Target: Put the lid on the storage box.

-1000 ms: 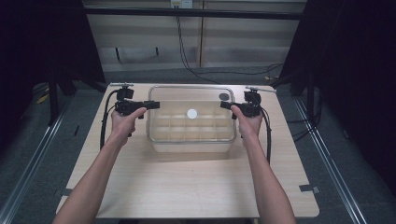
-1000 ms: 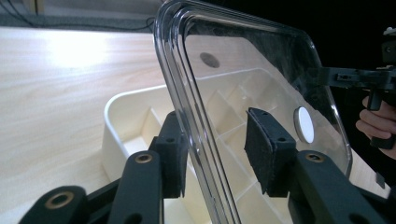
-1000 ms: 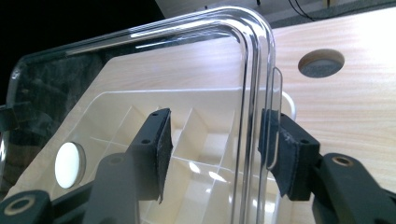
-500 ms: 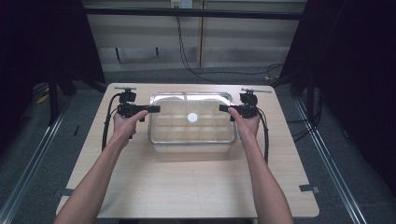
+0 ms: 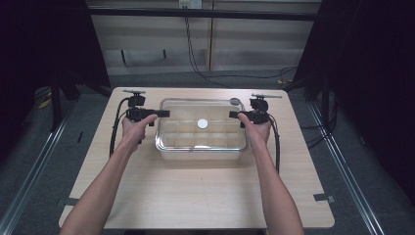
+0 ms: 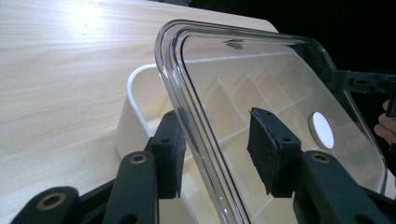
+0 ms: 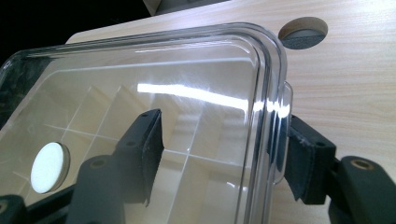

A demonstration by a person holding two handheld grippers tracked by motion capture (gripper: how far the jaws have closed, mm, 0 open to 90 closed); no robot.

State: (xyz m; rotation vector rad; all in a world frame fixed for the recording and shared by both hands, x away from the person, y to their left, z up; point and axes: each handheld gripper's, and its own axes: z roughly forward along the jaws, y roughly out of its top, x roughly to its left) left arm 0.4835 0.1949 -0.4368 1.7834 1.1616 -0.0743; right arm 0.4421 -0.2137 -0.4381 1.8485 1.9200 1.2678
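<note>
1. Since a second ago I see the clear lid (image 5: 201, 128) has come down from its raised, nearer position and now sits lower over the white divided box (image 6: 135, 109), with both hands shifted slightly along with it.
2. My left gripper (image 5: 157, 114) is at the lid's left edge; its jaws have just been opening.
3. In the left gripper view the lid's rim runs between the two pads, with a visible gap to the inner pad (image 6: 268, 151), so I read these jaws as apart and not pressing.
4. My right gripper (image 5: 235, 115) is at the lid's right edge; its jaws have also just been opening.
5. In the right gripper view the lid's rim stands between the pads; one pad (image 7: 150, 154) sits well clear under the clear plastic, so these jaws are apart too.
6. Through the lid I can see the box's compartments, and a white round disc (image 5: 202, 124) shows near the lid's middle.
7. Lid and box sit on the far half of the wooden table (image 5: 195, 196), centred left to right.
8. A round cable hole (image 7: 303, 31) in the tabletop lies just beyond the lid's far right corner.
</note>
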